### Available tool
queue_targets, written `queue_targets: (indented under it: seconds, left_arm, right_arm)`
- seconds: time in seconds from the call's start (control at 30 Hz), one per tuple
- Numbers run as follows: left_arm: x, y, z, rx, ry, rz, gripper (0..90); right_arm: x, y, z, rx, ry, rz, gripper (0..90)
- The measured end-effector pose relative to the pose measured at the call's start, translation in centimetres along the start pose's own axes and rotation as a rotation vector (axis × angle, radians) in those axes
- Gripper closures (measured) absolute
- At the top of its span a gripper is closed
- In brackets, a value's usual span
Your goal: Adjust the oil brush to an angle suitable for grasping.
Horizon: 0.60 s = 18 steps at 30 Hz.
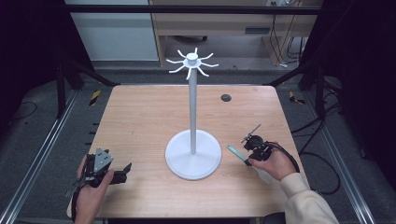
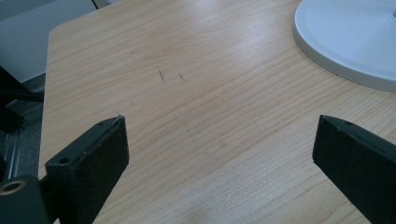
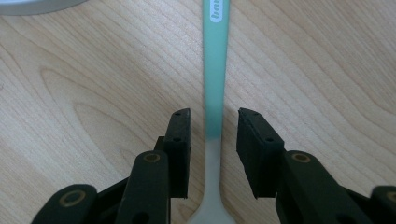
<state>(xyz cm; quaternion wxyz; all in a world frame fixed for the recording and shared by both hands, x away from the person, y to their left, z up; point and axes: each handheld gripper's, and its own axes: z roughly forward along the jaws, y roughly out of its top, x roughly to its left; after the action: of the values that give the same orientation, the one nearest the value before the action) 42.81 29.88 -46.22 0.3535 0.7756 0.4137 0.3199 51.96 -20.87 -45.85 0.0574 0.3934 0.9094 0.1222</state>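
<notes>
Right gripper [image 3: 214, 116] jaws straddled a teal spoon [image 3: 215, 70] flat on the table [image 1: 140, 121], not yet clamped, left gripper [image 2: 219, 135] spread wide over bare wood, white stand [image 1: 193, 151] mid-table, dark room, cables beyond.

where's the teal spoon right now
The teal spoon lies on the table's right side, between the right hand-held gripper's open jaws, right of the white stand base.

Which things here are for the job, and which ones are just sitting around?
Probably for the job:
- green-handled utensil, lying between the right gripper's jaws, not yet clamped
- white hook stand, likely where it gets hung

Just there:
- left gripper, open over bare wooden table
- small black disc near the far edge
</notes>
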Motion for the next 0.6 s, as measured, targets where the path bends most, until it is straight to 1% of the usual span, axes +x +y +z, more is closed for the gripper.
queue_targets:
  seconds: [0.03, 0.1, 0.13, 0.17, 0.37, 0.4, 0.43, 0.47, 0.5, 0.53, 0.57, 0.6]
  left_arm:
    - [-0.04, 0.00, 0.03, -0.004, 0.001, -0.005, 3.2]
    - [0.00, 0.00, 0.01, -0.003, 0.001, -0.003, 3.2]
    - [0.01, 0.00, 0.01, -0.003, 0.001, -0.003, 3.2]
    - [0.03, -0.01, 0.01, -0.002, 0.000, -0.003, 3.2]
    - [0.01, -0.01, 0.01, -0.003, 0.000, -0.004, 3.2]
    - [0.00, 0.00, 0.00, -0.003, 0.000, -0.003, 3.2]
    - [0.00, 0.00, 0.00, -0.004, 0.001, -0.004, 3.2]
    - [0.01, 0.00, 0.00, -0.004, 0.001, -0.004, 3.2]
    - [0.03, -0.01, 0.00, -0.003, 0.000, -0.004, 3.2]
    - [0.04, -0.01, 0.00, -0.002, 0.000, -0.004, 3.2]
    - [0.04, -0.01, 0.00, -0.002, 0.000, -0.003, 3.2]
    - [0.04, -0.01, -0.01, -0.003, 0.000, -0.004, 3.2]
  right_arm:
    - [-0.12, 0.02, 0.05, 0.003, 0.001, -0.011, 66.7]
    - [-0.08, 0.01, 0.20, 0.010, -0.001, -0.008, 67.8]
    - [-0.14, -0.01, 0.32, 0.012, -0.006, -0.023, 68.3]
    - [-0.01, 0.01, 0.33, 0.021, 0.002, -0.002, 68.7]
    - [-0.12, 0.11, 0.48, 0.028, 0.006, -0.015, 72.5]
    - [0.04, 0.18, 0.52, 0.040, 0.003, 0.000, 73.4]
    - [-0.09, 0.12, 0.64, 0.036, 0.000, -0.021, 73.9]
    - [-0.07, 0.12, 0.69, 0.039, -0.001, -0.018, 74.3]
    - [-0.28, 0.09, 0.77, 0.036, -0.001, -0.050, 74.9]
    - [-0.10, 0.17, 0.72, 0.045, 0.007, -0.021, 75.2]
    - [-0.04, 0.24, 0.74, 0.050, 0.002, -0.013, 75.8]
    - [-0.39, 0.12, 0.87, 0.039, -0.004, -0.065, 76.1]
